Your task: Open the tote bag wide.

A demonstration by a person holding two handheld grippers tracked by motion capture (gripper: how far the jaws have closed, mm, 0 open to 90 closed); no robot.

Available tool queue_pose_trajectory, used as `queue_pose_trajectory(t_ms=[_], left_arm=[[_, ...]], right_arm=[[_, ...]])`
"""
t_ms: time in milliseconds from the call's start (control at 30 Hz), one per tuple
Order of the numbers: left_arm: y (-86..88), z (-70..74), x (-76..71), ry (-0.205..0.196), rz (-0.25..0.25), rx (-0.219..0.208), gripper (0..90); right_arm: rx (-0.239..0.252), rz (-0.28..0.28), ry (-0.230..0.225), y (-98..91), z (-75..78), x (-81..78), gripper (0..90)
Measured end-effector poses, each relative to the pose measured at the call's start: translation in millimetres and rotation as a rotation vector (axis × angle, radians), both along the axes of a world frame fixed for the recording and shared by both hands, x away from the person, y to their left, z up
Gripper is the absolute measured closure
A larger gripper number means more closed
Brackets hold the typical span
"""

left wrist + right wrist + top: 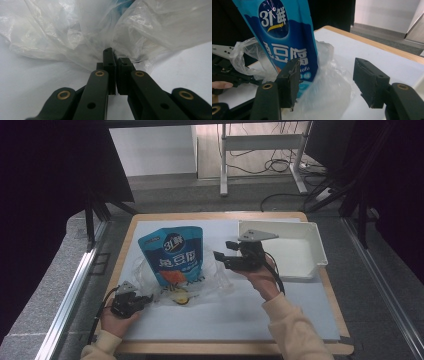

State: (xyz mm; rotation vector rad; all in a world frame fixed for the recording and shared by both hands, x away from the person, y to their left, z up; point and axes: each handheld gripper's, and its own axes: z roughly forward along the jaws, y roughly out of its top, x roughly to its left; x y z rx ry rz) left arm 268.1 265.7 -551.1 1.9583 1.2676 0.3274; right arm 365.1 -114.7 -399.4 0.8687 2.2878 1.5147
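A blue snack pouch (171,254) with white lettering stands upright inside a crumpled clear plastic bag (212,282) on the white mat. At the front left, my left gripper (146,299) is shut on the bag's edge. In the left gripper view its jaws (115,58) pinch the thin plastic film (75,37). My right gripper (224,250) hovers just right of the pouch, open. In the right gripper view the blue pouch (287,37) rises behind the left of its open jaws (327,82), and nothing is pressed between them. The plastic bag (329,95) lies below.
A white tray (320,245) sits at the table's back right, close behind the right hand. The white mat (225,320) covers most of the wooden table (125,240). A small yellow and dark shape (180,299) shows through the film near the front.
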Motion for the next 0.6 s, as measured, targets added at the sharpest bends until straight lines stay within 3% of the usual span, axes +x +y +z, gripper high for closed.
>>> queue_pose_trajectory(t_ms=[133,233,467,600], left_arm=[[-0.1,0.0,-0.1,-0.001,-0.001,0.002,88.2],[0.2,0.0,0.0,0.000,-0.004,0.003,88.2],[0.3,-0.1,0.2,0.000,-0.004,0.002,88.2],[0.2,0.0,0.2,0.001,-0.002,0.000,88.2]], right_arm=[[-0.066,0.008,0.023,20.2,-2.3,12.8,39.5],[-0.117,0.004,0.060,31.8,-14.4,24.0,47.6],[-0.132,-0.019,0.096,35.8,-38.0,35.7,81.4],[-0.140,-0.052,0.105,33.5,-49.8,37.1,86.2]])
